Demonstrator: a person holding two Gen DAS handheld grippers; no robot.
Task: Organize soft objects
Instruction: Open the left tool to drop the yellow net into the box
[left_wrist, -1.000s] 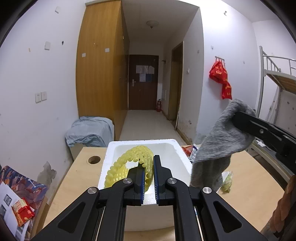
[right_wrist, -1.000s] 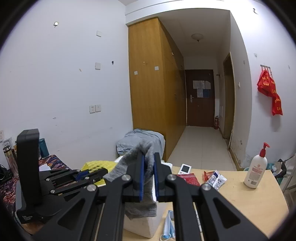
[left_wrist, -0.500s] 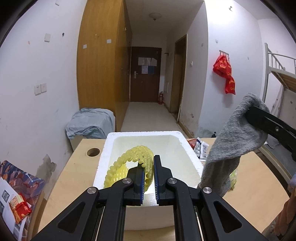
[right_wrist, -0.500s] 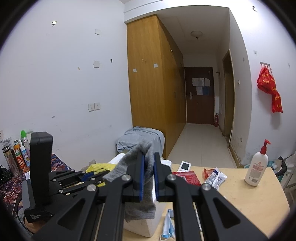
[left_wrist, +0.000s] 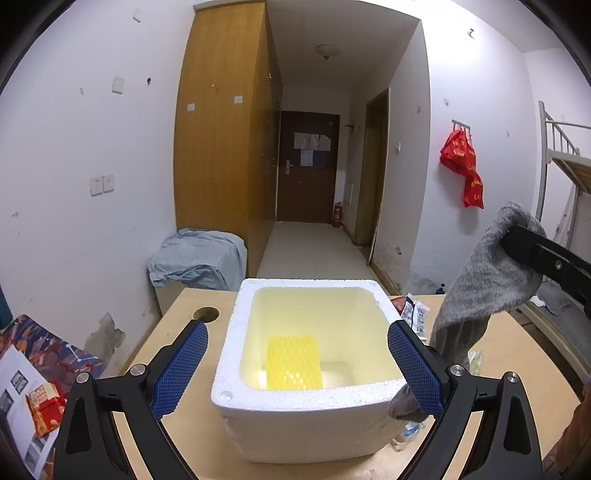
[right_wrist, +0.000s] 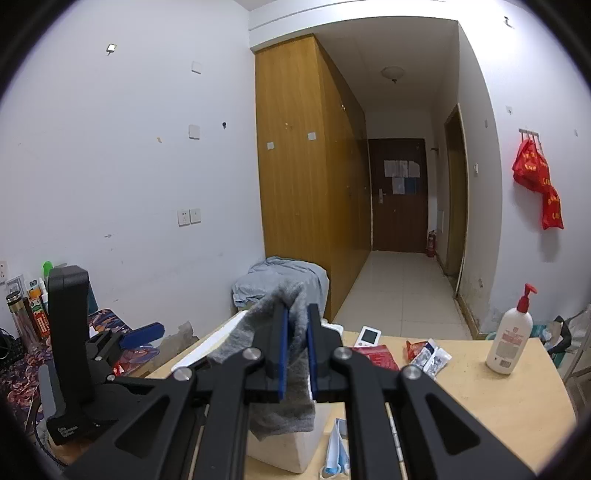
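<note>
My left gripper (left_wrist: 295, 365) hangs with jaws spread wide over the foam box (left_wrist: 306, 417) on the desk (left_wrist: 517, 350), the yellow net (left_wrist: 293, 362) lying inside, while at 3 o'clock my right gripper (right_wrist: 294, 354) clamps the grey sock (left_wrist: 480, 291), held high to clear the rim.

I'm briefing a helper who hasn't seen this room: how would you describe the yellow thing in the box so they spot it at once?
Find the white foam box on the light wooden table, between the open left gripper's blue pads. On its floor lies a yellow foam net sleeve, flat. It is the only thing inside; the grey sock hangs outside, to the right, from the right gripper.
</note>
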